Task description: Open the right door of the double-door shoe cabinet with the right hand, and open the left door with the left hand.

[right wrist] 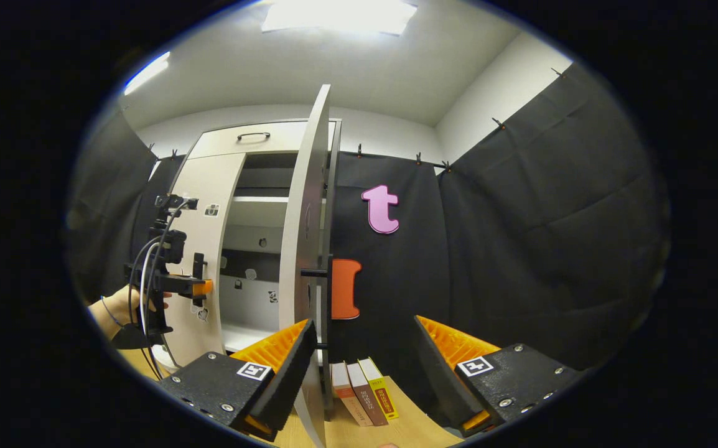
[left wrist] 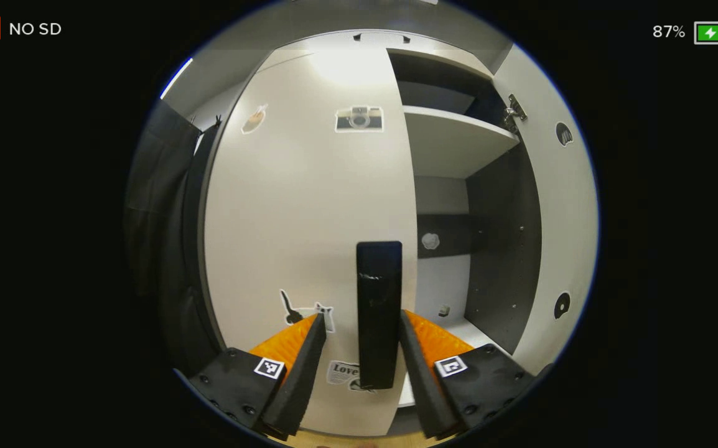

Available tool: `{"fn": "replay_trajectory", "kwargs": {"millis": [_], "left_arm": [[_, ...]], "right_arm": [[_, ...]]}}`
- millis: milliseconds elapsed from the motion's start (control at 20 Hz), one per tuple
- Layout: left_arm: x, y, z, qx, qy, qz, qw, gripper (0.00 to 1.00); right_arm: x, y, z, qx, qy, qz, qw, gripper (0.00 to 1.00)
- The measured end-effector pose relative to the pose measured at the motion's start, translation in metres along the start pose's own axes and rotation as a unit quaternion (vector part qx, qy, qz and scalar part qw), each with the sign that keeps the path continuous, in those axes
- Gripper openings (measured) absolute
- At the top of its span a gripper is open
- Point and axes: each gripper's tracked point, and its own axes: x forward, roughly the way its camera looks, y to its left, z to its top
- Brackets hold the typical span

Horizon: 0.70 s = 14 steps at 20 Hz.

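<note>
The left door [left wrist: 297, 205] of the white shoe cabinet is closed and carries stickers. Its black vertical handle [left wrist: 379, 311] stands between the fingers of my left gripper [left wrist: 362, 315], which is open around it; the right finger looks close to or touching the handle, the left one is apart. The right door [right wrist: 305, 236] is swung open and seen edge-on, its handle [right wrist: 314, 272] sticking out. My right gripper [right wrist: 365, 326] is open and holds nothing, its left finger [right wrist: 287, 370] just beside the door's lower edge. The left gripper [right wrist: 178, 283] and a hand [right wrist: 116, 308] show at the left door.
Inside the cabinet are white shelves [left wrist: 452, 140] and a dark side wall [left wrist: 502, 249]. The open right door's inner face [left wrist: 561, 205] with a hinge [left wrist: 513, 113] stands at the right. Several books [right wrist: 362, 389] lie on the wooden floor by the black cloth wall [right wrist: 521, 236].
</note>
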Motion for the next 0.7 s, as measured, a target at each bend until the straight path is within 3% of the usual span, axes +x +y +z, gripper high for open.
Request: {"fn": "replay_trajectory", "kwargs": {"millis": [300,700], "left_arm": [[-0.001,-0.008,-0.001,-0.007,0.003,-0.016,1.000,0.32],[-0.019,-0.006,-0.003,-0.012,0.001,-0.042,0.999,0.13]], "right_arm": [[0.002,-0.004,-0.006,-0.004,0.005,-0.012,1.000,0.93],[-0.001,-0.012,-0.002,-0.005,0.001,-0.019,1.000,0.93]]}}
